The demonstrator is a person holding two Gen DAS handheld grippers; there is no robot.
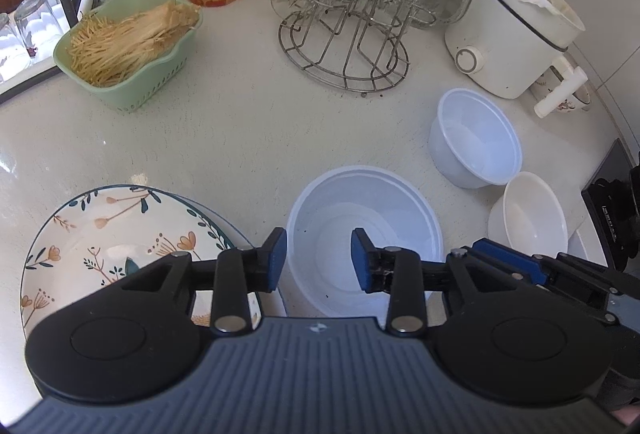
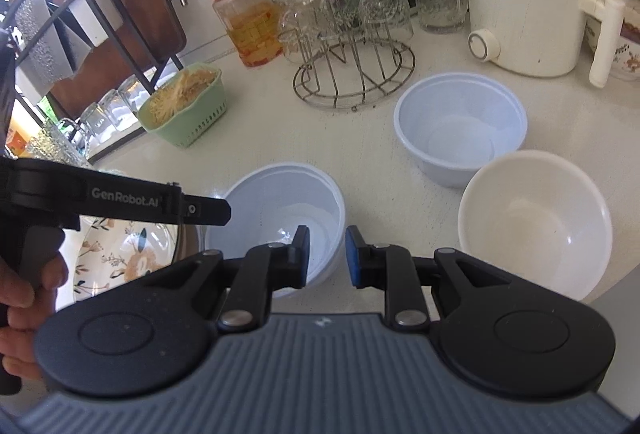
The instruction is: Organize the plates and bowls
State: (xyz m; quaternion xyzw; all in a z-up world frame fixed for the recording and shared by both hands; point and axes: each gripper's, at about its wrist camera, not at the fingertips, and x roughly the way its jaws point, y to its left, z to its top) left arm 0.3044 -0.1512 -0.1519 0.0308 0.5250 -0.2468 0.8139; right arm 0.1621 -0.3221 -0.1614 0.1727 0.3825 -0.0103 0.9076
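A translucent white bowl (image 1: 364, 234) (image 2: 280, 218) stands nearest on the pale counter. My left gripper (image 1: 319, 260) is open and straddles its left rim, one pad outside and one inside, neither touching. From the side, the left gripper (image 2: 226, 210) reaches over that bowl's left edge. My right gripper (image 2: 326, 254) hovers at the bowl's right rim with a narrow gap and nothing pressed between its pads. It also shows as the right gripper (image 1: 486, 250) low on the right. A floral plate (image 1: 120, 246) (image 2: 120, 254) lies to the left on another plate. A second translucent bowl (image 1: 476, 138) (image 2: 460, 126) and a cream bowl (image 1: 532, 218) (image 2: 532, 222) sit on the right.
A green basket (image 1: 128, 46) of pale strands sits at the back left beside a dark rack with glasses. A wire rack (image 1: 348, 34) of upturned glasses, a red-lidded jar (image 2: 244, 22) and a white cooker (image 1: 516, 34) line the back. A person's hand (image 2: 20, 294) grips the left handle.
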